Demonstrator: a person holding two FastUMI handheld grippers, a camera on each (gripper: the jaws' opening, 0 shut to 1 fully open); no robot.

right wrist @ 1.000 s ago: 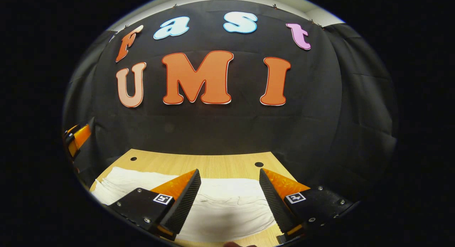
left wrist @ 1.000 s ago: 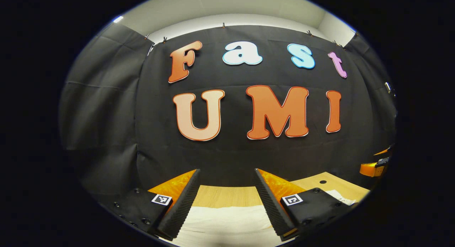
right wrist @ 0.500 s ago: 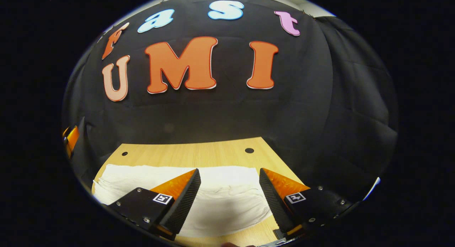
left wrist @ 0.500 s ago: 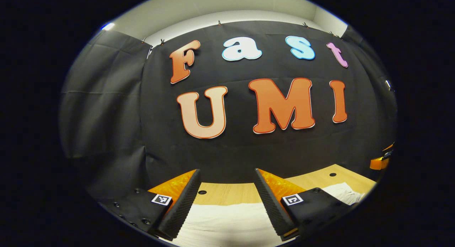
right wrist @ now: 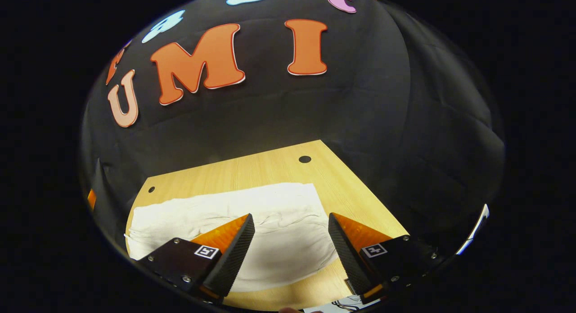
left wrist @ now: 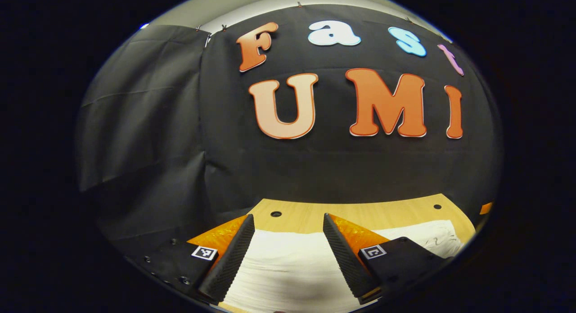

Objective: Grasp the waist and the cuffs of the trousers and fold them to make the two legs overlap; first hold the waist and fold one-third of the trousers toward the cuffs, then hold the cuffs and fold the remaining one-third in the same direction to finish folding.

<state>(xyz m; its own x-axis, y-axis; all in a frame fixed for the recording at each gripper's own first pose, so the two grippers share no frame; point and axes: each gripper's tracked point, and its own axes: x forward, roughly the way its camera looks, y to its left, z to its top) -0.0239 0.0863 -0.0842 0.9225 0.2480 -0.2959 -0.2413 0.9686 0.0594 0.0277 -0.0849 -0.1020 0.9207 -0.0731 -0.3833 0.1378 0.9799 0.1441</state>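
White trousers [right wrist: 270,223] lie flat across the wooden table [right wrist: 270,166], stretched from left to right. In the right gripper view, my right gripper [right wrist: 291,223] hovers open over the trousers' right end, nothing between its fingers. In the left gripper view, the trousers [left wrist: 288,268] spread below my left gripper [left wrist: 286,223], which also stands open with nothing held. A wrinkled end of the cloth [left wrist: 438,238] shows at the far right of that view. Which end is waist and which is cuffs I cannot tell.
The table has small round holes [right wrist: 304,159] near its far edge, also seen as a hole [left wrist: 276,214] in the left gripper view. Black cloth walls close the booth behind and at both sides. A printed sheet [right wrist: 342,304] lies at the table's near edge.
Both grippers have tipped downward and come nearer the table, so more of the trousers and tabletop shows. The right gripper view has also rolled, tilting the table. Both stay open.
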